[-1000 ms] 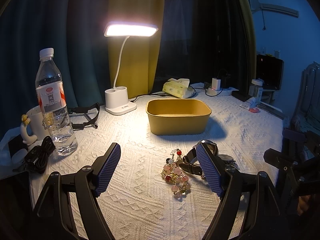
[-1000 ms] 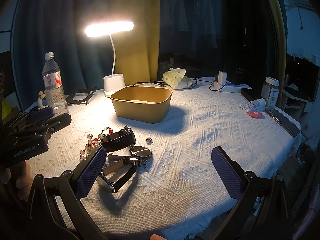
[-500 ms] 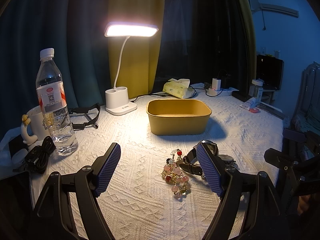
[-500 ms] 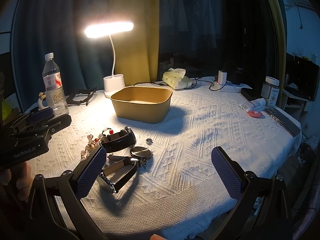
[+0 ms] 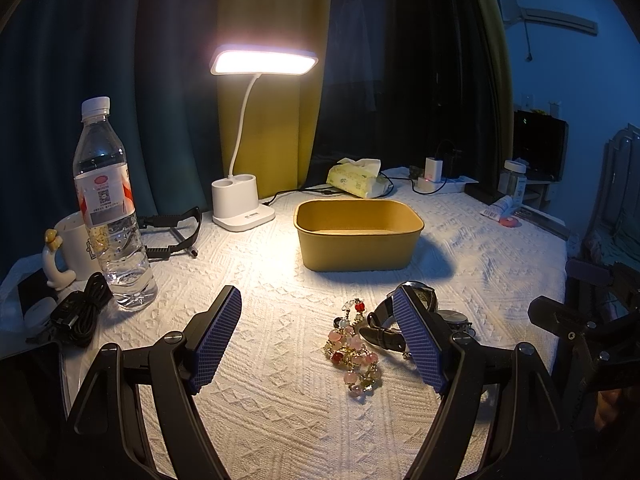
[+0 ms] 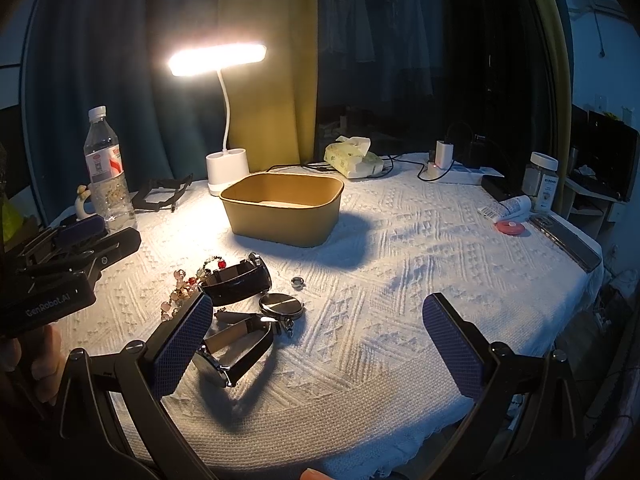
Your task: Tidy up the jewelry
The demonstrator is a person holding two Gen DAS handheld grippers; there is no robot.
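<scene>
You had the table [image 6: 400, 264] spread wide before you under its white knitted cloth, with bare room across the middle and right, and its near edge dropping away just below the right gripper [image 6: 316, 344]. Behind the jewelry stood the yellow box [image 5: 360, 248], open and apparently empty, lit by the lamp [image 5: 244, 208] behind it; you had a clear run to it from the front. The water bottle [image 5: 110, 216] stood off to your left, well apart from the work. Both of your tools hovered above the cloth with their jaws spread wide and nothing between them, so I judged that you were at the start, with no piece picked up. The left gripper [image 5: 320, 340] sat nearly over the bead bracelet [image 5: 352, 352], which lay loose on the cloth beside the black watch [image 6: 236, 280]. A second watch [image 6: 236, 348] lay on its side just beside the right gripper's left finger, with a round pocket watch [image 6: 281, 305] touching the group and a small ring [image 6: 297, 281] a little apart. Your next move probably called for lowering the left gripper over the beads and closing gently, since loose strands can slip or snag the knit.
</scene>
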